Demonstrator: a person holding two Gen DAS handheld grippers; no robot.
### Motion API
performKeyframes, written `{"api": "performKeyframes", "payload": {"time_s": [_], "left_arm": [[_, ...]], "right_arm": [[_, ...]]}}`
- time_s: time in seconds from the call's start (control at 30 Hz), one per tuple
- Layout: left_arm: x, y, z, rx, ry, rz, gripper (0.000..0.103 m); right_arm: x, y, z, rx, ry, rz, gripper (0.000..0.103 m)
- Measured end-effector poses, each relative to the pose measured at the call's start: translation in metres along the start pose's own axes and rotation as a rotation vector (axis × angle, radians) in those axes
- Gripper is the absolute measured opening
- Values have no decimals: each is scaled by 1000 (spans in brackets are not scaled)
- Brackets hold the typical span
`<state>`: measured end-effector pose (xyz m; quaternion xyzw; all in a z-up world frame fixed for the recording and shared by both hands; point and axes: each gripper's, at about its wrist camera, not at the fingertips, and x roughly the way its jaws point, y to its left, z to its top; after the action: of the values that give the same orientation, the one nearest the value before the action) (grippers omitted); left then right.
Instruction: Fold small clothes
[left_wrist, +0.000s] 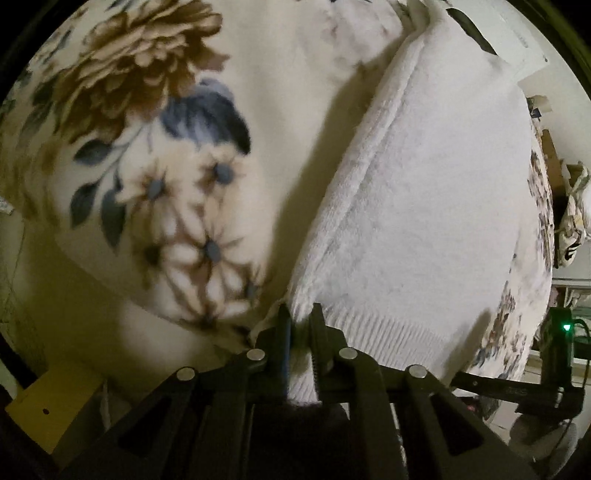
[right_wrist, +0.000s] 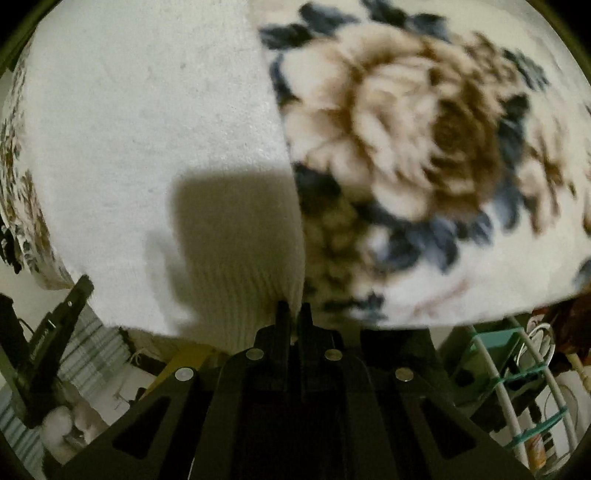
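Two corners of a white fuzzy knit garment (left_wrist: 424, 206) with ribbed hem are clamped by the left gripper (left_wrist: 301, 325) and right gripper (right_wrist: 294, 319) on the floral fleece blanket (left_wrist: 129, 147), a level lift-and-fold judged next.

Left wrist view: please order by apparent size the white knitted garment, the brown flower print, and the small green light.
1. White knitted garment, largest, though nearness to the camera enlarges it.
2. Brown flower print on the floral blanket.
3. Small green light, smallest.

No text, label, brand, number or sign can be read in either wrist view; any lettering there is too blurred.
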<state>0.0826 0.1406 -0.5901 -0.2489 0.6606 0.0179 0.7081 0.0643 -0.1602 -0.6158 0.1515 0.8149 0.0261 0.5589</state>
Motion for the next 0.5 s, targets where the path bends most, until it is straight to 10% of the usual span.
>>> {"api": "performKeyframes", "payload": {"time_s": [0.13, 0.27, 0.5], "left_arm": [[-15, -6, 3, 36, 15, 9, 21], [-31, -8, 5, 59, -8, -27, 46], [-10, -2, 35, 102, -16, -136, 55]], "right_arm": [[-3, -1, 9, -4, 24, 41, 13], [-22, -20, 16, 31, -38, 154, 52], [-17, -39, 35, 69, -96, 296, 58]]}}
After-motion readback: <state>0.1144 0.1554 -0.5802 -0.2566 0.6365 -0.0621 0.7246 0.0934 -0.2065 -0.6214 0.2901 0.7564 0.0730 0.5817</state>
